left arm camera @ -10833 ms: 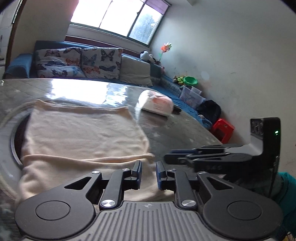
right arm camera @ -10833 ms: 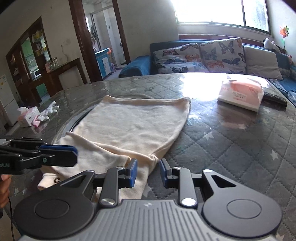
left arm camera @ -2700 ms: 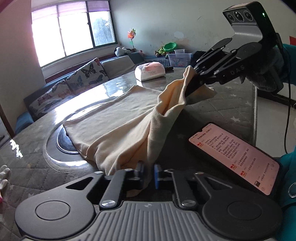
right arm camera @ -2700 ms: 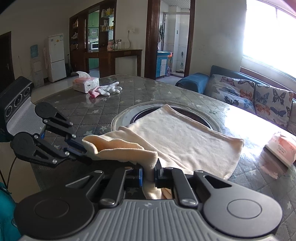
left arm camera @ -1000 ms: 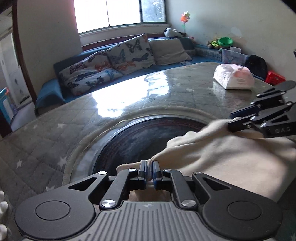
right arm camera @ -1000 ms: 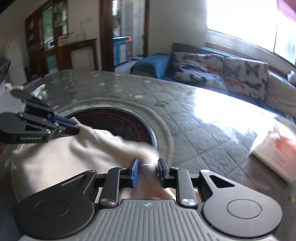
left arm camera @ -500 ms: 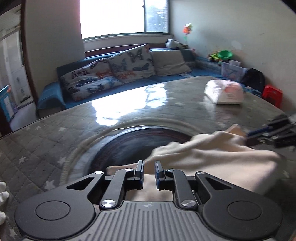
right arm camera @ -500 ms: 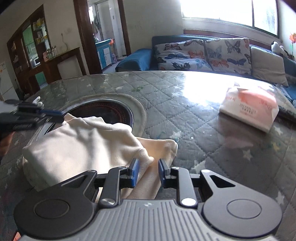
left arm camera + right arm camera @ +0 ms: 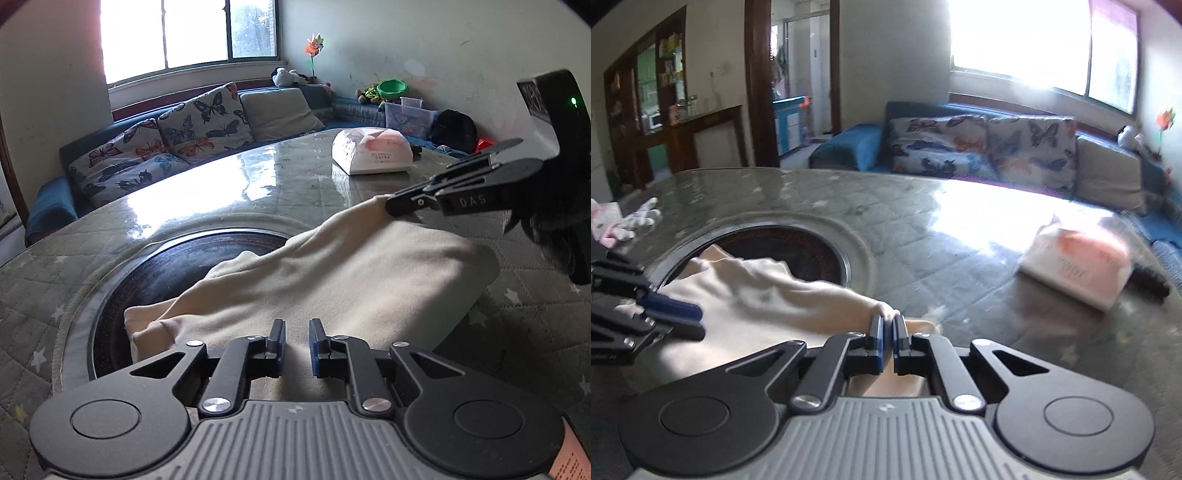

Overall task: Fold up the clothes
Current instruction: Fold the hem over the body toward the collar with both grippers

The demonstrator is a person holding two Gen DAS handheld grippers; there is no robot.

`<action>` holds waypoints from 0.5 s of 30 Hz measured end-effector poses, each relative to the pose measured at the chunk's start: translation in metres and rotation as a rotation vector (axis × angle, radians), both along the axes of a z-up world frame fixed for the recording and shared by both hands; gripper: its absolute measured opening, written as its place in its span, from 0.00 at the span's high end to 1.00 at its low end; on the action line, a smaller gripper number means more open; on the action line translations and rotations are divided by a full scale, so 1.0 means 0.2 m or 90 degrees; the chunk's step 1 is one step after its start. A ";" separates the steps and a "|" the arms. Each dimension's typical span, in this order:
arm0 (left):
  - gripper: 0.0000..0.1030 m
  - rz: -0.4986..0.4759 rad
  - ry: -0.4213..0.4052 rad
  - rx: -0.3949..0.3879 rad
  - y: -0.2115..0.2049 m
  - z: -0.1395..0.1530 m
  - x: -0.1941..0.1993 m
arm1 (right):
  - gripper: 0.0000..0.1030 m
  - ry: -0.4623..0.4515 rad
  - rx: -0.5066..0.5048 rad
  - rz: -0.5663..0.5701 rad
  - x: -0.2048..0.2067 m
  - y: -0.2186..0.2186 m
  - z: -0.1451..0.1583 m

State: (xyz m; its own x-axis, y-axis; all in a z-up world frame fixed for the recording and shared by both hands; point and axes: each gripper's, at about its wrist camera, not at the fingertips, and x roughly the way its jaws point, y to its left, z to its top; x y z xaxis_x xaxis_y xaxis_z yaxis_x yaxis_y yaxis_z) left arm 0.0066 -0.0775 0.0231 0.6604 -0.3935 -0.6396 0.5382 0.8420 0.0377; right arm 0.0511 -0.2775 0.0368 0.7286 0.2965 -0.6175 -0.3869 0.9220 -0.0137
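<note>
Right gripper (image 9: pixel 888 325) newly pinched on cream garment (image 9: pixel 332 280), angled down; left gripper (image 9: pixel 294 341) fingers apart, seemingly empty.

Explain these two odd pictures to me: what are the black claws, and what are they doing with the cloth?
No robot here: a person holds two clamp-like tools, each with a wide-angle camera looking forward. One picture comes from the left gripper, the other from the right gripper. On the quilted table lie a cream garment, a tissue pack and white gloves. The right gripper's fingers are shut on an edge of the garment; the left one's fingers stand apart above it, gripping nothing.
</note>
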 end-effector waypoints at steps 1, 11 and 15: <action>0.85 0.000 0.001 -0.002 0.00 0.00 0.00 | 0.96 0.003 -0.006 -0.003 0.01 0.00 -0.01; 0.83 0.034 0.028 -0.046 0.07 0.03 0.08 | 0.90 0.007 0.012 -0.050 0.05 -0.03 -0.05; 0.83 0.060 0.041 -0.058 0.10 0.04 0.19 | 0.90 0.000 0.033 -0.004 0.07 0.04 0.01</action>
